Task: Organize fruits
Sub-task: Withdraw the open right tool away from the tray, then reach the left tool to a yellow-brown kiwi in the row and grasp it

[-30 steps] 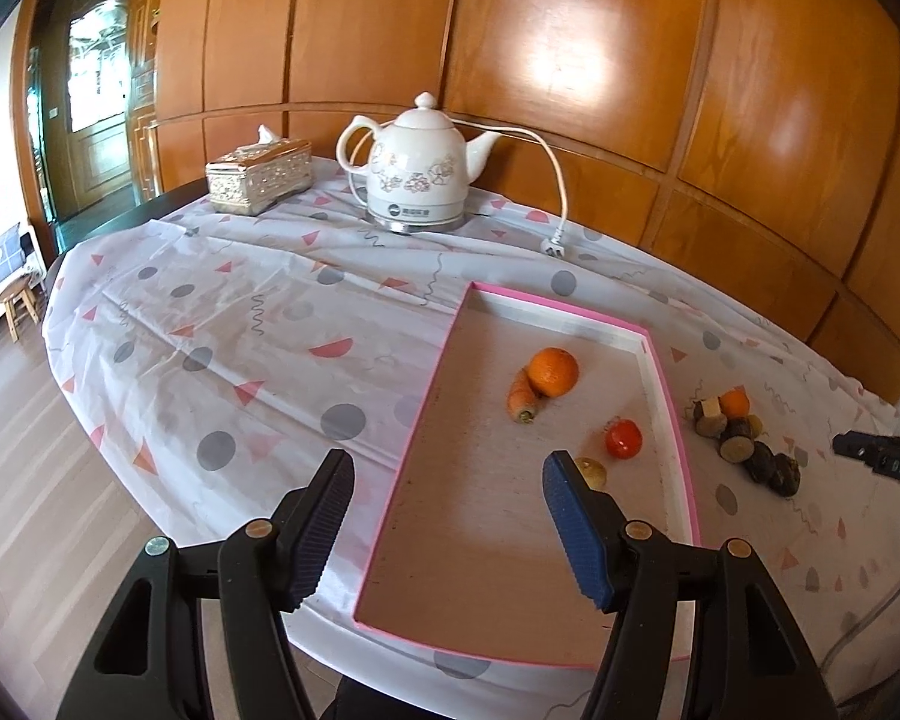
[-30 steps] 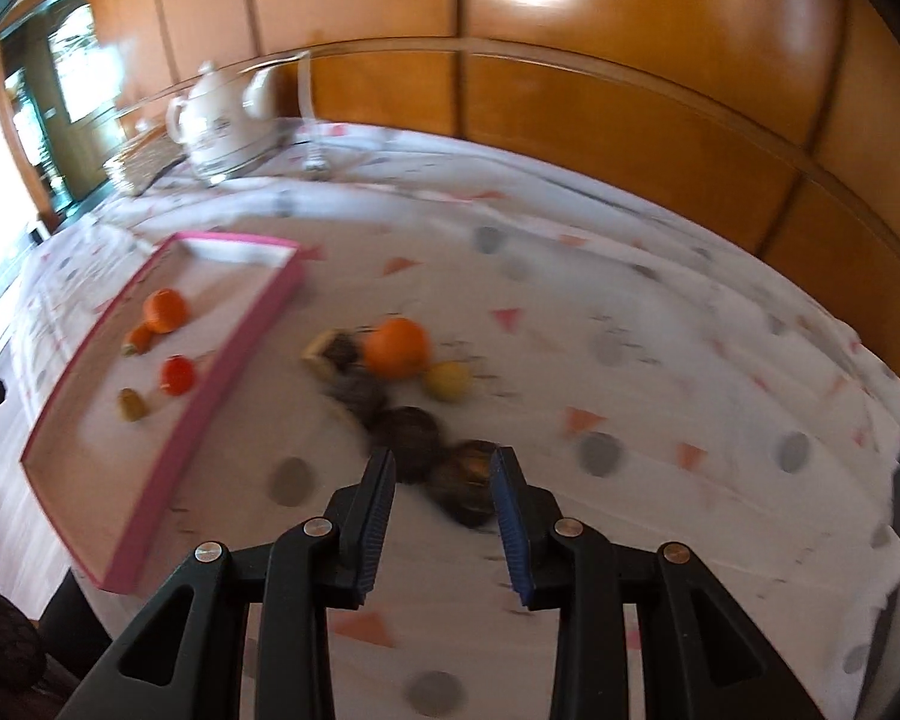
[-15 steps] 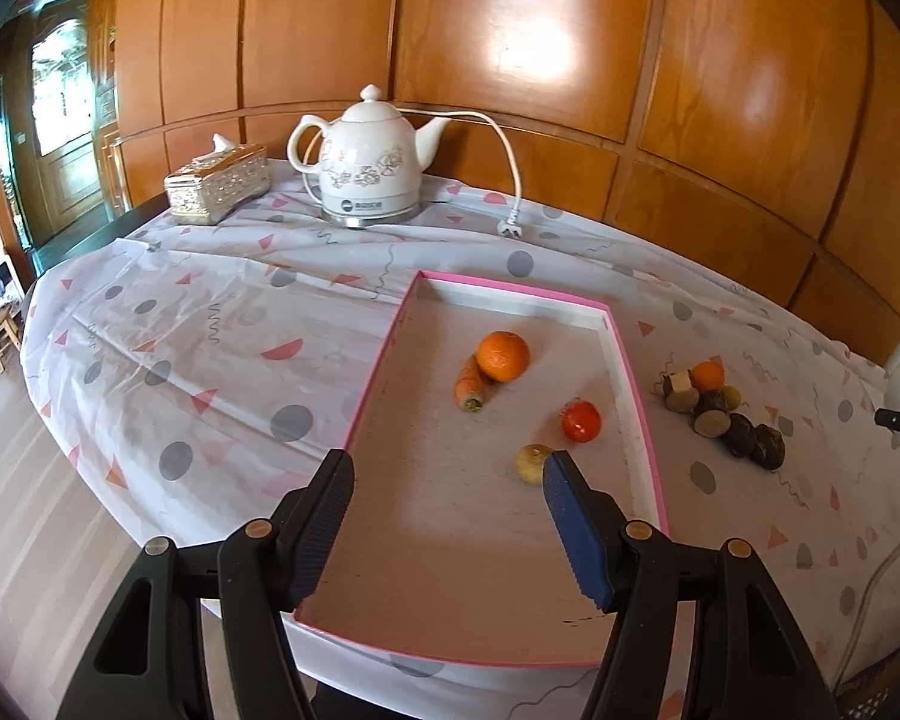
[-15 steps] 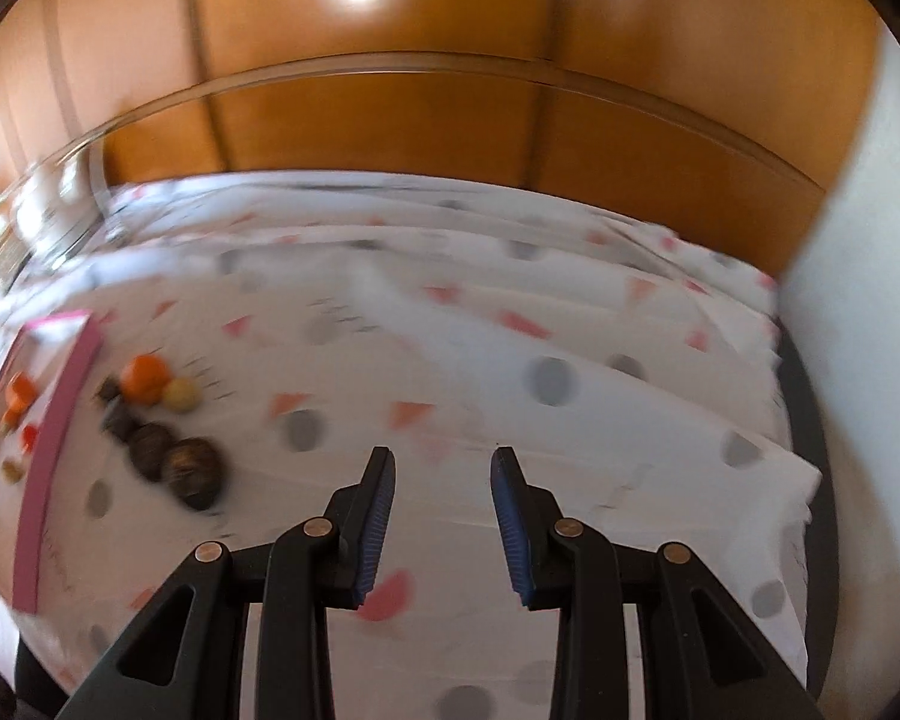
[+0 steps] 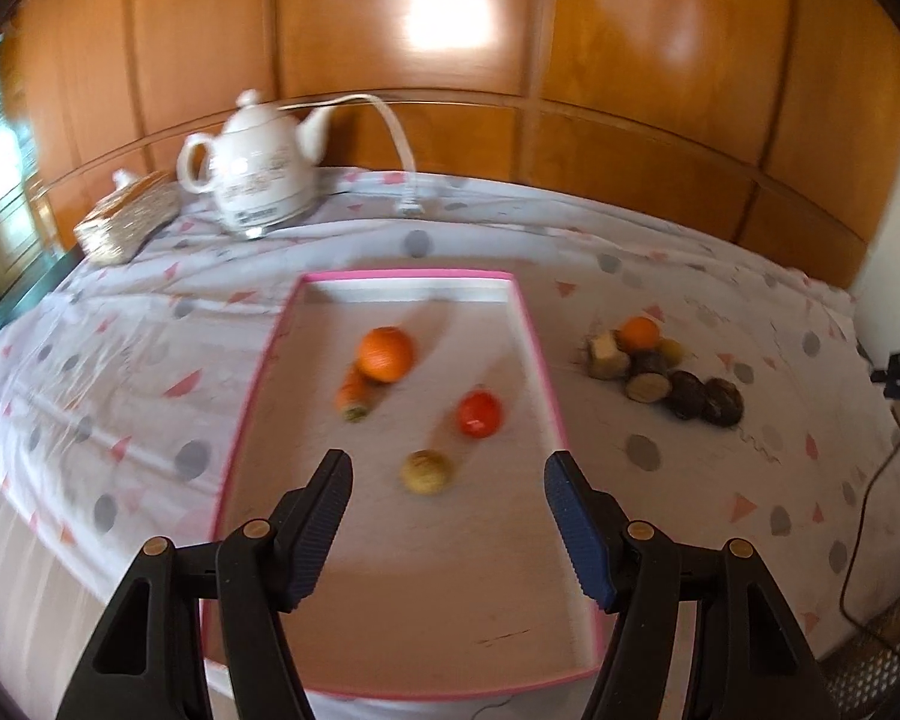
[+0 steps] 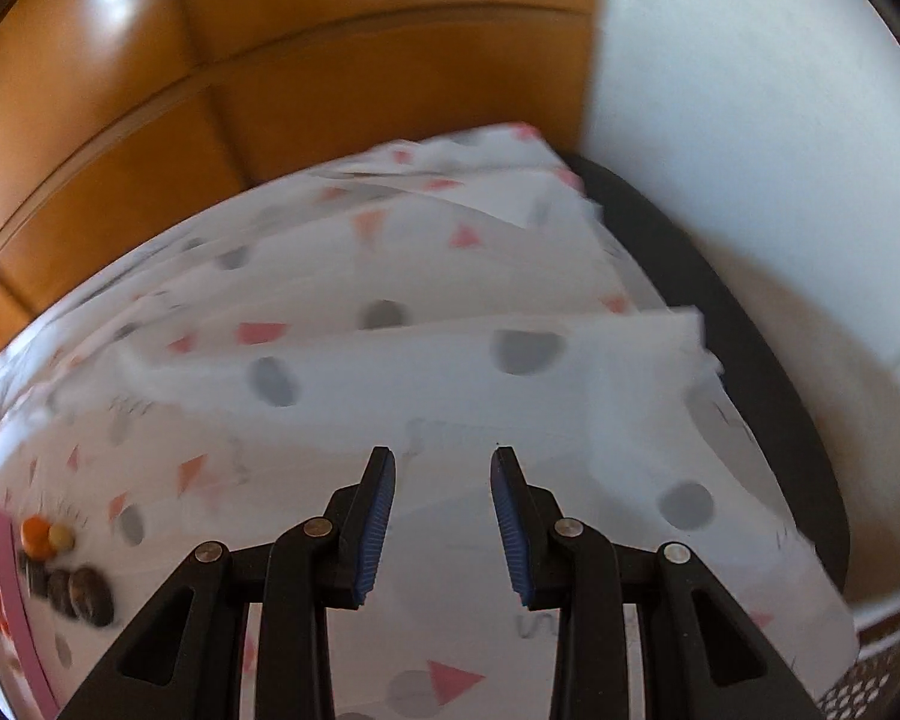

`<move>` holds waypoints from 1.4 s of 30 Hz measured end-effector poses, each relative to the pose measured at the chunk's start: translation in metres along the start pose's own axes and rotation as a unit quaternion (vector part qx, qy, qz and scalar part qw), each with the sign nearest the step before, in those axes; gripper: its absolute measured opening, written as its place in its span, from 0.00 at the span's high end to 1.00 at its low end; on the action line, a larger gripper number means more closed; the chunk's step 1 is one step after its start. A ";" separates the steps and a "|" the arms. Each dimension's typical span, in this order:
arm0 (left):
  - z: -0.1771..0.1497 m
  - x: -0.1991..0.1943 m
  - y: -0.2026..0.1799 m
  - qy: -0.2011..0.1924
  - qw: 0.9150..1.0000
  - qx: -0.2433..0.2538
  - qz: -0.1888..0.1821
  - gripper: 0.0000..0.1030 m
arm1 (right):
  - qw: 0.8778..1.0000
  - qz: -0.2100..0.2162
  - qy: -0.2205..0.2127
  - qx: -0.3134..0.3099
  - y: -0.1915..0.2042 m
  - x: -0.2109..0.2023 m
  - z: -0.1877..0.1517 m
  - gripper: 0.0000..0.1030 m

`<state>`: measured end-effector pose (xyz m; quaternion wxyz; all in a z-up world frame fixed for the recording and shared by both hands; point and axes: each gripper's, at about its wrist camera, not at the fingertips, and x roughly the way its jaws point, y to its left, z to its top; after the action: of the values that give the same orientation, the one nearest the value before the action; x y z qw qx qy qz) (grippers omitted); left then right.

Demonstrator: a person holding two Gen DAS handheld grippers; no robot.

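Across the cloth-covered bench a pink-rimmed tray is sitting near the front edge, already holding an orange, a carrot-like piece, a red fruit and a small yellowish one; just beside its right rim a pile of loose fruit is waiting on the cloth, so the sorting is looking roughly half done; the left claw is hanging spread and empty over the tray's near half, tilted downward; the right claw is standing narrowly parted, pinching nothing, aimed at bare cloth well apart from the pile; the next move is calling for bringing a claw over one loose fruit and closing on it.
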<state>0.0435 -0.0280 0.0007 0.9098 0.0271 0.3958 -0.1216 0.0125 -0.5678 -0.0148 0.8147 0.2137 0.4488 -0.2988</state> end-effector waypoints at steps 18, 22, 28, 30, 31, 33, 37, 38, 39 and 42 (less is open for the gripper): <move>0.086 0.076 -0.134 0.059 0.953 0.246 -0.169 0.60 | 0.998 0.017 0.003 0.066 -0.023 -0.001 -0.002 0.68; 0.094 0.096 -0.170 0.080 0.921 0.331 -0.188 0.64 | 0.997 0.023 0.007 0.068 -0.023 0.001 -0.002 0.68; 0.093 0.137 -0.207 0.119 0.882 0.417 -0.183 0.66 | 0.995 0.023 0.009 0.098 -0.036 0.001 -0.002 0.68; 0.093 0.151 -0.211 0.134 0.875 0.431 -0.176 0.67 | 0.993 0.025 0.007 0.112 -0.041 0.000 -0.003 0.68; 0.093 0.157 -0.212 0.140 0.872 0.437 -0.173 0.68 | 0.993 0.027 0.006 0.117 -0.043 0.000 -0.003 0.68; 0.094 0.169 -0.213 0.157 0.864 0.447 -0.171 0.73 | 0.992 0.029 0.007 0.119 -0.043 0.000 -0.002 0.68; 0.093 0.183 -0.219 0.177 0.843 0.480 -0.169 0.78 | 0.992 0.033 0.006 0.118 -0.043 0.000 -0.002 0.68; 0.093 0.185 -0.221 0.176 0.837 0.491 -0.163 0.78 | 0.992 0.034 0.007 0.118 -0.043 0.000 -0.001 0.68; 0.094 0.187 -0.223 0.177 0.835 0.496 -0.161 0.78 | 0.992 0.035 0.007 0.118 -0.043 0.001 -0.001 0.68; 0.097 0.195 -0.226 0.184 0.830 0.502 -0.158 0.77 | 0.992 0.037 0.008 0.117 -0.042 0.001 0.000 0.68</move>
<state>0.1860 -0.3004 -0.0641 0.6497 0.4388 0.4391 -0.4388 -0.0161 -0.5987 -0.0195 0.7911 0.3264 0.4085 -0.3175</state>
